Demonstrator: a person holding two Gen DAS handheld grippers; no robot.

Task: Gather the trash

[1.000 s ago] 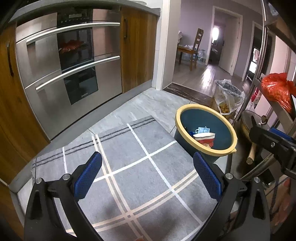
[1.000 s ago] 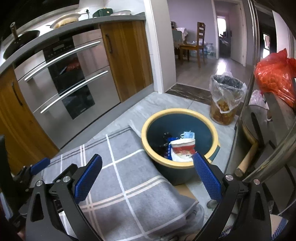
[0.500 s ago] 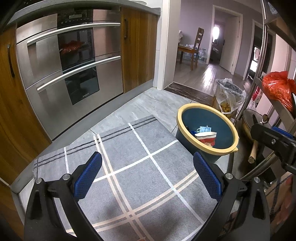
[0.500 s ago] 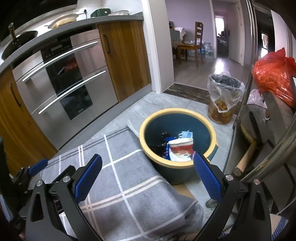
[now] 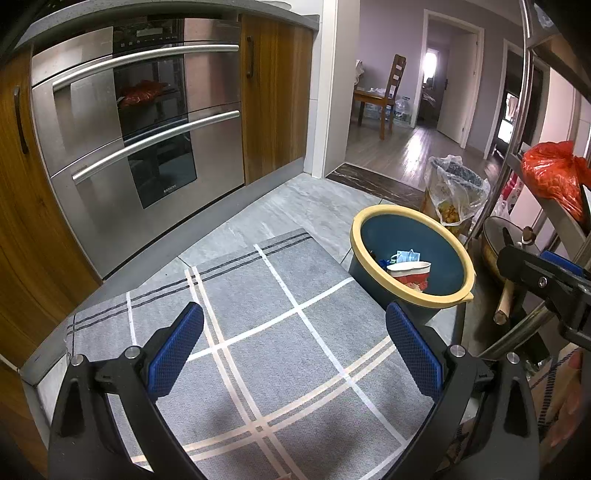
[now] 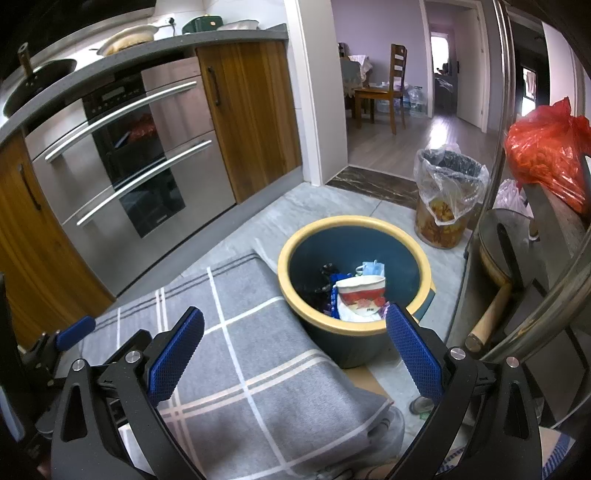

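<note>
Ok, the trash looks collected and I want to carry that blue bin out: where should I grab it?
Grip the yellow rim of the blue bin from above, one finger inside, one outside. The wall is too wide to span; the near side by the rug looks free.

Grey plaid rug [image 5: 258,332] on tiled floor, under and ahead of gripper. Stainless double oven [image 5: 140,122] ahead-left, two bar handles, between wooden cabinet doors [image 5: 273,96]. Pan [image 6: 125,38] and green pot [image 6: 201,26] on counter surface above oven. Wooden chair [image 6: 397,77] at table beyond doorway, far ahead. Red plastic bag [image 6: 546,147] on metal rack, right; wooden-handled pan [image 6: 498,266] below it.
</note>
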